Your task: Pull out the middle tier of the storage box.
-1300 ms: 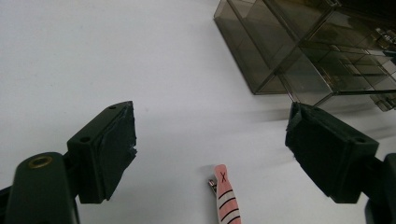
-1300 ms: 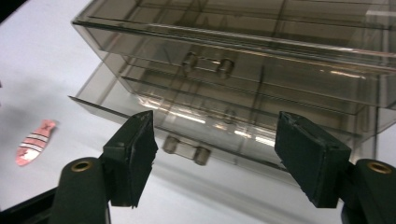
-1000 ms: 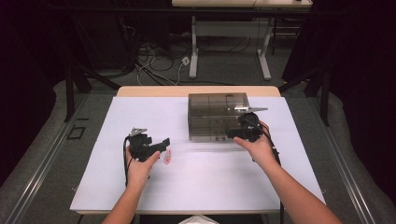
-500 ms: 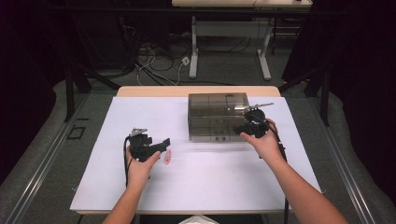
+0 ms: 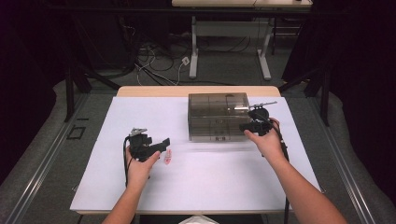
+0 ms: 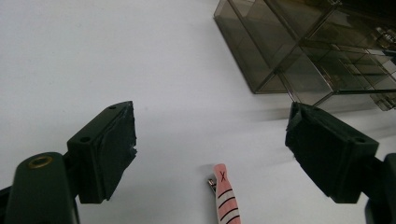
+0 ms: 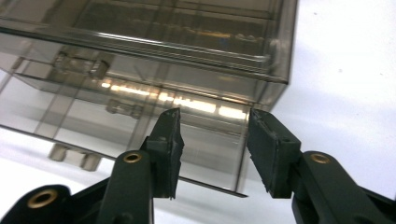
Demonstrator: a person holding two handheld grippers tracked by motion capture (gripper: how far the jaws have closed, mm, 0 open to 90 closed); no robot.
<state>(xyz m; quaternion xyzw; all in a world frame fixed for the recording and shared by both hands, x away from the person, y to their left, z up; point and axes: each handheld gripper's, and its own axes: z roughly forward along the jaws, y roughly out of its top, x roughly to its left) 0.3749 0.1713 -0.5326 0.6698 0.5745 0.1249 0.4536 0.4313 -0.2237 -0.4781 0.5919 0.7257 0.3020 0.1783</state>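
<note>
Smoked clear plastic box (image 5: 218,116) sits on the white table cover (image 5: 196,186), at about 1 o'clock from table centre, its far side close to the cover's far edge. Near and left stretches of the cover are bare, so there is wide room to move from 6 to 10 o'clock.

Right gripper (image 5: 246,126) is at the box's near right corner, roughly 3 o'clock from the box's middle. In the right gripper view its jaws (image 7: 212,140) stand apart with the corner edge of the box in the gap; pads do not press on the wall. The jaws have just been closing.

Left gripper (image 5: 161,144) hovers at about 9 o'clock from table centre, jaws wide apart, nothing between them. A small pink striped clip (image 6: 226,196) lies flat on the cover just past them, well apart from the box.

Versus a second ago: the right hand has shifted rightward along the box front to the corner. Left hand, clip and box are unchanged.
</note>
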